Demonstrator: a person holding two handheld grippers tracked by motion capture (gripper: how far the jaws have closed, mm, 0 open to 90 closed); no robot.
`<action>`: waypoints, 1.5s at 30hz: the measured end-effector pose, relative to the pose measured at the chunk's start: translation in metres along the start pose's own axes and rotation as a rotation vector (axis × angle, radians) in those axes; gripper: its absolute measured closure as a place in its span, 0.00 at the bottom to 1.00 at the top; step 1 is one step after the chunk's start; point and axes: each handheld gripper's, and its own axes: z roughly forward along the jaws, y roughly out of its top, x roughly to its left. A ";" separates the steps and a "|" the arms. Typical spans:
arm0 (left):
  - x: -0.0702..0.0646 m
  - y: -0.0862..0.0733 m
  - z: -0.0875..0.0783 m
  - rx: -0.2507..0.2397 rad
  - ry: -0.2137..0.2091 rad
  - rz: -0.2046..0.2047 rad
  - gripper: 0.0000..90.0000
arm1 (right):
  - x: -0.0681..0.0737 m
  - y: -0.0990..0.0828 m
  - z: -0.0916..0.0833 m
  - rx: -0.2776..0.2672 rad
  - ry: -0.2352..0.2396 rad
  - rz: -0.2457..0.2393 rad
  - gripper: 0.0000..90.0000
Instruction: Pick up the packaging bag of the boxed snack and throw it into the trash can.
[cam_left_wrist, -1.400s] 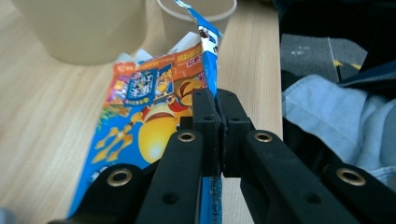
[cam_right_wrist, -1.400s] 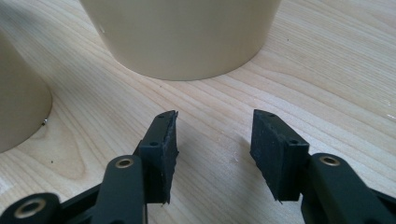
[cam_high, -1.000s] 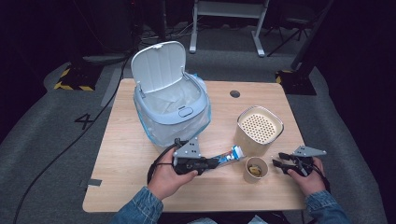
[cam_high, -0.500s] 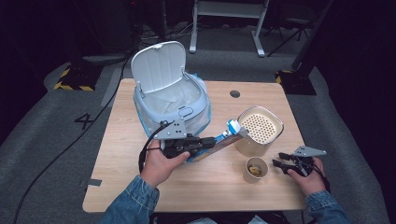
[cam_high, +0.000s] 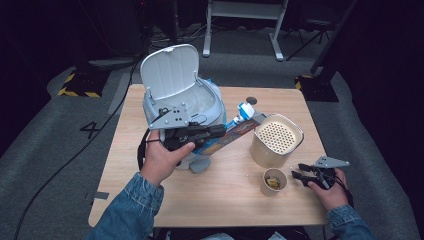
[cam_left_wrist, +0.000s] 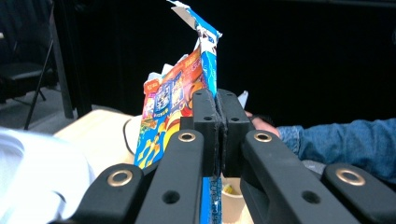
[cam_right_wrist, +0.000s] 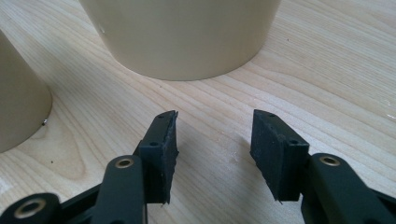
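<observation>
Packet sits clamped in the left gripper in the high view, held above the table, in front of the open white bin and just left of the perforated tub. Right of the small cup, the right gripper rests low with jaws parted, gripping nothing.

Left gripper view: jaws pinch the torn, colourful packet, which rises above them.

Right gripper view: jaws stand apart over bare table, with the tub beyond them and the cup at left.
</observation>
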 end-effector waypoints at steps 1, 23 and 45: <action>0.000 0.003 -0.001 -0.002 0.003 0.008 0.98 | 0.000 0.000 0.000 0.000 0.000 0.000 0.57; 0.024 0.078 -0.015 -0.097 0.026 0.074 0.98 | 0.000 0.000 0.000 -0.001 -0.007 0.000 0.57; 0.059 0.110 -0.031 -0.169 0.170 0.099 0.98 | 0.002 -0.001 -0.001 -0.001 -0.005 0.002 0.57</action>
